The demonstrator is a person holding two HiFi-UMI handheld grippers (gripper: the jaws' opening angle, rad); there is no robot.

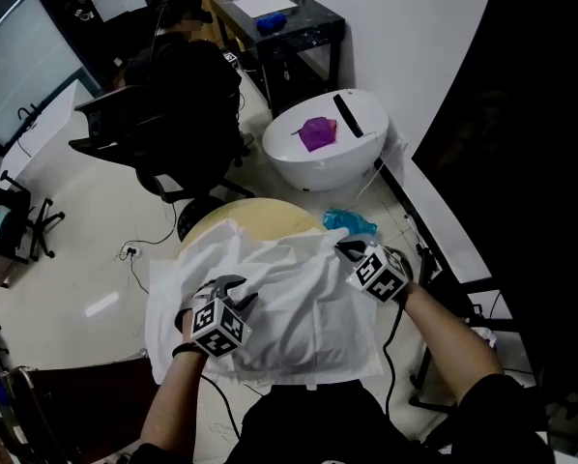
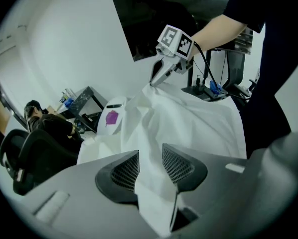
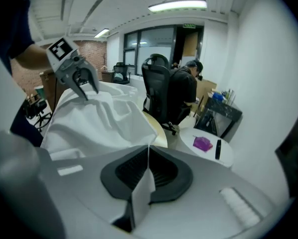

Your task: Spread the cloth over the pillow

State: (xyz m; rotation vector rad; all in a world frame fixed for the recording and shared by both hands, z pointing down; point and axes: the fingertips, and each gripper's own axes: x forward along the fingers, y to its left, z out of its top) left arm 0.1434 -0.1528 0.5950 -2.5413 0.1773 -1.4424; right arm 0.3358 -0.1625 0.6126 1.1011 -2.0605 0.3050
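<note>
Each gripper carries black-and-white square markers. The left gripper (image 1: 236,290) pinches a bunched fold of the white cloth (image 1: 279,303), its jaws partway apart. The right gripper (image 1: 350,250) is clamped almost flat on the cloth's thin edge. The cloth lies rumpled over a round yellowish table (image 1: 270,213) on a pale floor (image 1: 86,220). Beyond it, a person (image 1: 187,66) sits in a black office chair (image 1: 115,124).

A white cloth (image 1: 289,303) lies rumpled over a round yellow surface (image 1: 270,216). The left gripper (image 1: 236,293) sits on its near left part. The right gripper (image 1: 347,250) is at its far right corner, just beside a blue-green thing (image 1: 352,222). Farther off, a purple thing (image 1: 316,133) lies on a round white stand (image 1: 318,170).
</note>
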